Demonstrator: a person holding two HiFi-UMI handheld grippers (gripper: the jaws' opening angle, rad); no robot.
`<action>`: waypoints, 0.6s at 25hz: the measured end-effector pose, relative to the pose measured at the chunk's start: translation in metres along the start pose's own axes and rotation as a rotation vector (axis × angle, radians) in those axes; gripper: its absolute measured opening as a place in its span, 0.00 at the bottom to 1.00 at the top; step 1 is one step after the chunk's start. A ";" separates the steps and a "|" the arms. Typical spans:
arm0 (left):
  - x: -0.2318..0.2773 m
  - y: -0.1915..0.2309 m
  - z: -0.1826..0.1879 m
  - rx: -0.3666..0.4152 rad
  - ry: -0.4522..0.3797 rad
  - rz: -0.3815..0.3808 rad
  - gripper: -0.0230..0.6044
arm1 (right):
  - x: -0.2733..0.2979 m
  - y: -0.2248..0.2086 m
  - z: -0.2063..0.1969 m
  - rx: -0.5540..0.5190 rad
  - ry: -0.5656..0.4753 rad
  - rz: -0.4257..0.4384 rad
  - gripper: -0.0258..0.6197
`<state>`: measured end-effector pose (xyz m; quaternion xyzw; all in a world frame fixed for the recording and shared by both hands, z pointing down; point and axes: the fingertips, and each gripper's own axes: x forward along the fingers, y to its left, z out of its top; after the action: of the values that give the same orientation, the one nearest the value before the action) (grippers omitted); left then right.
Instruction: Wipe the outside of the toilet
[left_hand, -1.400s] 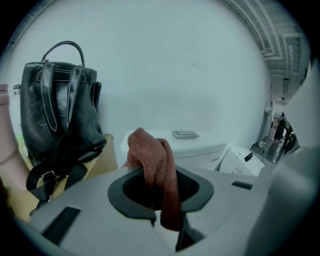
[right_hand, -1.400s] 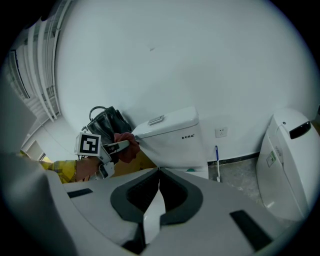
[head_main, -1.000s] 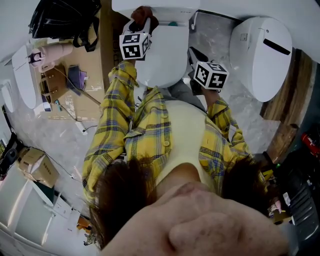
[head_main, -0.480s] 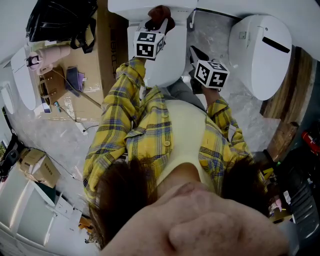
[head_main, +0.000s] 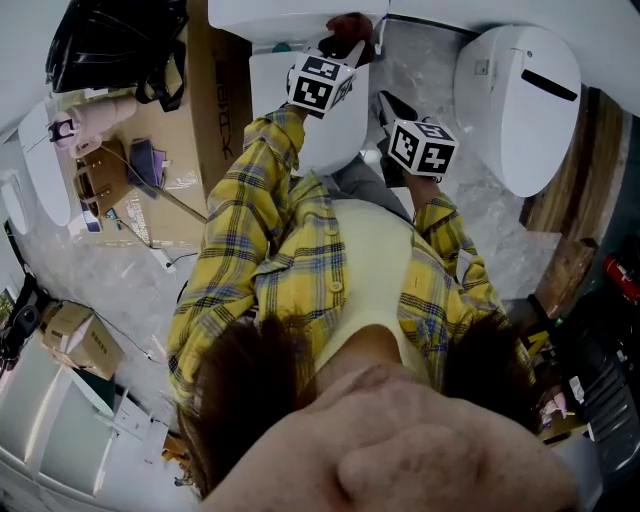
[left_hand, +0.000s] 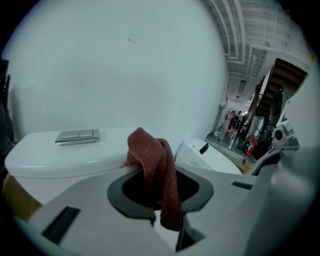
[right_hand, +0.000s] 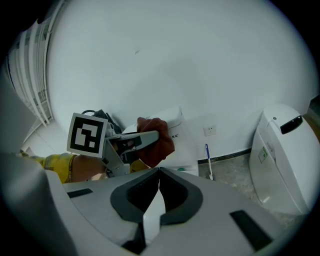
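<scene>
My L gripper (left_hand: 167, 220), jaws clamped on a rust-red cloth (left_hand: 152, 170), holds it by the right end of the tank (left_hand: 55, 160) of the toilet (head_main: 330, 135) at 12 o'clock. R gripper (right_hand: 152, 210), jaws together w/ nothing between, hangs at 1 o'clock beside the toilet. A 2nd toilet (head_main: 520, 100) stands at 2 o'clock.

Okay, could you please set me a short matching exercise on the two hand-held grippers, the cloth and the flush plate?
Things:
1. left hand-held gripper
2. right hand-held gripper
3. cloth
4. flush plate

Descriptions:
A. silver, on top of the tank
B. jaws together, nothing between them
C. reddish-brown
D. clamped on the cloth

Pairs: 1-D, 2-B, 3-C, 4-A.
</scene>
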<state>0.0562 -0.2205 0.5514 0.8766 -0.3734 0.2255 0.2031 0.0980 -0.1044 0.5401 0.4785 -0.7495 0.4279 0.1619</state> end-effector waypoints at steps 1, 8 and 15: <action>0.002 -0.003 0.000 0.001 0.000 -0.006 0.19 | -0.001 -0.001 0.000 0.001 0.000 -0.003 0.08; 0.003 -0.020 -0.002 0.004 -0.003 -0.082 0.19 | -0.001 0.001 -0.002 0.002 0.004 -0.006 0.08; -0.032 -0.004 -0.015 -0.018 -0.035 -0.051 0.19 | 0.005 0.010 -0.004 -0.010 0.013 0.009 0.08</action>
<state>0.0353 -0.1922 0.5456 0.8878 -0.3564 0.2014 0.2102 0.0865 -0.1029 0.5413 0.4716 -0.7526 0.4281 0.1669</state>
